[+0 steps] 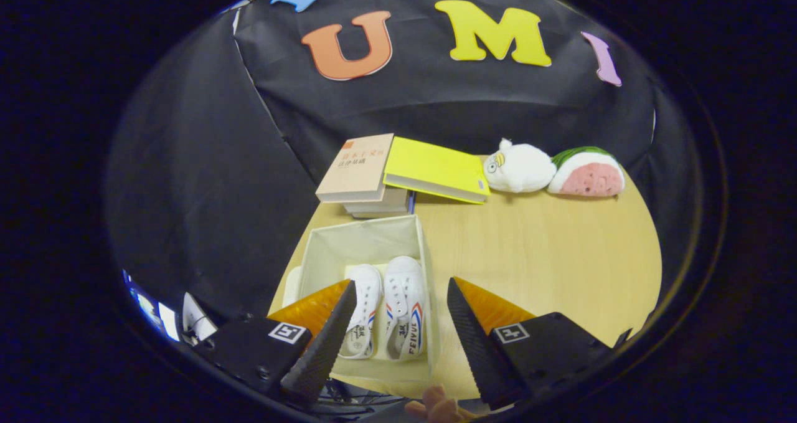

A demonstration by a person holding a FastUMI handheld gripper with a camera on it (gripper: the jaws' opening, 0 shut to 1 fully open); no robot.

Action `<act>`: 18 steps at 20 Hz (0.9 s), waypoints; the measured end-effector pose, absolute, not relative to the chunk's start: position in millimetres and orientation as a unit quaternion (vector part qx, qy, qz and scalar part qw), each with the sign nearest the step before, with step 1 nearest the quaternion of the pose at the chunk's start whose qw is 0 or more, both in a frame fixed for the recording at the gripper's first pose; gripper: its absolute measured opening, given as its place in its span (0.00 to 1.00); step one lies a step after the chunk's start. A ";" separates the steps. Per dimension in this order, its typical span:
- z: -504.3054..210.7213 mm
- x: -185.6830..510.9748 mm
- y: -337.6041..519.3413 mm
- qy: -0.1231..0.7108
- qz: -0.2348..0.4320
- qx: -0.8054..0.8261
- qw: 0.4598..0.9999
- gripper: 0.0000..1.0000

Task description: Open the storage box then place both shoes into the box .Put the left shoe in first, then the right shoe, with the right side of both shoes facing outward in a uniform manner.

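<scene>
An open cream fabric storage box (pixel 366 236) stands on the wooden table, just ahead of and below my fingers. Two white canvas shoes with red and blue side stripes lie side by side inside it, toes pointing away from me: one shoe (pixel 363 308) on the left, partly hidden by my left finger, and the other shoe (pixel 405 304) on the right against the box wall. My gripper (pixel 401 314) hovers above the box's near end, open wide, with nothing between its fingers. The shoes show through the gap between them.
Beyond the box lies a stack of books (pixel 358 171) with a yellow book (pixel 436 169) leaning on it. A white plush toy (pixel 520 167) and a watermelon-slice plush (pixel 588 174) sit at the far right. Bare wooden tabletop (pixel 548 255) spreads right of the box.
</scene>
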State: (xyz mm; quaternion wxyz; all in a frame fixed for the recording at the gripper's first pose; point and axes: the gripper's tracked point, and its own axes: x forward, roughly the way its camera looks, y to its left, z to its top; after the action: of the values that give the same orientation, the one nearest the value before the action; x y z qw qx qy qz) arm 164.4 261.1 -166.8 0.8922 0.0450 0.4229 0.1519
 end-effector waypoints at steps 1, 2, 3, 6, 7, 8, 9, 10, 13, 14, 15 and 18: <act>-160.7 163.4 253.1 0.411 0.145 0.041 0.899 0.94; -154.1 162.1 244.2 0.397 0.142 0.035 0.906 0.94; -147.0 160.4 237.3 0.381 0.140 0.029 0.914 0.94; -118.4 153.0 217.3 0.309 0.153 0.009 0.939 0.94; -107.0 151.3 208.1 0.276 0.153 0.003 0.949 0.94; -99.1 150.4 197.5 0.243 0.152 -0.007 0.958 0.94; -88.1 144.3 188.1 0.211 0.149 -0.015 0.966 0.94; -79.0 138.9 177.1 0.183 0.142 -0.025 0.972 0.97; -64.8 120.3 149.2 0.150 0.121 -0.054 0.980 1.00; -63.0 115.2 138.6 0.147 0.111 -0.045 0.982 1.00; -58.2 111.6 133.6 0.135 0.117 -0.026 0.984 1.00; -41.9 93.3 126.0 0.084 0.132 0.027 0.987 1.00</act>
State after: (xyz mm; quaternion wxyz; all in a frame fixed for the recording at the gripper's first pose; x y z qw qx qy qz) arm 93.3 126.0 -41.9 0.9873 0.0269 0.0836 0.1323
